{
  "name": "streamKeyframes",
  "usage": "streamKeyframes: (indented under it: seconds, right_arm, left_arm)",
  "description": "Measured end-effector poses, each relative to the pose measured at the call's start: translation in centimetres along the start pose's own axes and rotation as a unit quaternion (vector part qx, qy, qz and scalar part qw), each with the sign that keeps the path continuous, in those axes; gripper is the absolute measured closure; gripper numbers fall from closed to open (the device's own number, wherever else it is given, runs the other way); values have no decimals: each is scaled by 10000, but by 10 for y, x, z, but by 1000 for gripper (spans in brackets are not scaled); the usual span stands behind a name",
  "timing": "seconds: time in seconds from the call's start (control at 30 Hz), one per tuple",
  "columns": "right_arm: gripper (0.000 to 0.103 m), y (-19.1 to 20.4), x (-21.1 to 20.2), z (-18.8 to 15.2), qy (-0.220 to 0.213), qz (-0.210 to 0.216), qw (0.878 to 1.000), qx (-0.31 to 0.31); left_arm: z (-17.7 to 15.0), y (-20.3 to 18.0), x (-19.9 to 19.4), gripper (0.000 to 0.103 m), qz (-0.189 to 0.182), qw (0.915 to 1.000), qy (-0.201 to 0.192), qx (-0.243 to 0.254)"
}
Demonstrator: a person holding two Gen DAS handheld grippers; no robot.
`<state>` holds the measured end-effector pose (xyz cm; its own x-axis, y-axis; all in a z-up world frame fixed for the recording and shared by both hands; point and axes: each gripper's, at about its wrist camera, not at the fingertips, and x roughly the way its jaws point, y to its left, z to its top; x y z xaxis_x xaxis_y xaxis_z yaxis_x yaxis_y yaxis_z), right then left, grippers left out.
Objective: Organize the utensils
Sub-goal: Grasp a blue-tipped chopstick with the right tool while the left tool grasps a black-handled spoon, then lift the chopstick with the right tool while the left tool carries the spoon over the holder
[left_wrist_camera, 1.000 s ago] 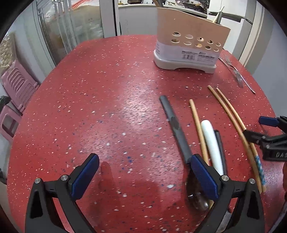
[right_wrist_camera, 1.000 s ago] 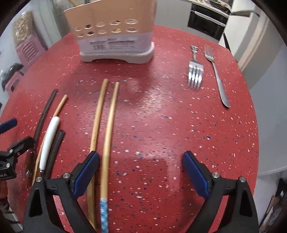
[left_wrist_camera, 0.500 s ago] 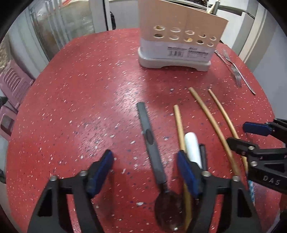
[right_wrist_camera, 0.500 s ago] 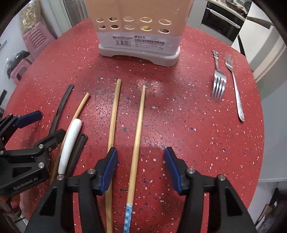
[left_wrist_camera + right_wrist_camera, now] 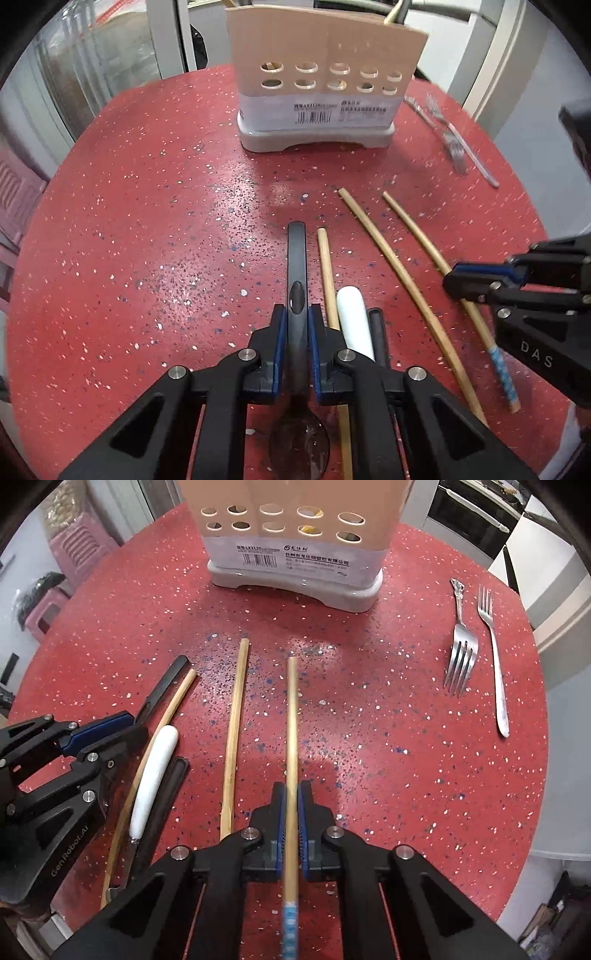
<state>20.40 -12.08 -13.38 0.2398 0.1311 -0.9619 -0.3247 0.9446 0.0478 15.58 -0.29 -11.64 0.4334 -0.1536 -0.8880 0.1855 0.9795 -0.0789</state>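
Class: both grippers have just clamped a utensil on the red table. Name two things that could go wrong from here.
1. The left hand-held gripper, jaws closing, pinches the dark spoon beside a bamboo chopstick; lifting may nudge it.
2. The right hand-held gripper holds the blue-tipped chopstick near one end; it could pivot, missing the utensil holder.

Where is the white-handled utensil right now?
The white-handled utensil lies on the red table, left of centre in the right wrist view, between a bamboo chopstick and a dark handle.
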Motion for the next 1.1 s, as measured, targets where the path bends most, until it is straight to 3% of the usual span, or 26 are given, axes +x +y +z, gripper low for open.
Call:
streamKeyframes:
  seconds: [0.13, 0.3, 0.6, 0.9, 1.1]
  right_arm:
    - [96, -10, -15, -21, -351, 243, 9990, 104]
    - [96, -22, -45, -45, -944, 443, 9943, 214]
    - [96, -38, -108, -54, -2043, 819, 9748, 367]
    - [96, -36, -163, -14, -2928, 897, 9508, 464]
    - [96, -39, -198, 18, -3281, 886, 9397, 376]
  left_arm:
    - [-10, 14, -21, 69, -295, 9983, -453, -203]
    - [-12, 32, -38, 69, -347, 9950, -792, -502]
    - [-2, 43, -83, 69, -486, 9868, -1393, -674]
    - [41, 37, -135, 69, -689, 9725, -2127, -654]
    - [86, 38, -161, 69, -774, 9612, -2551, -714]
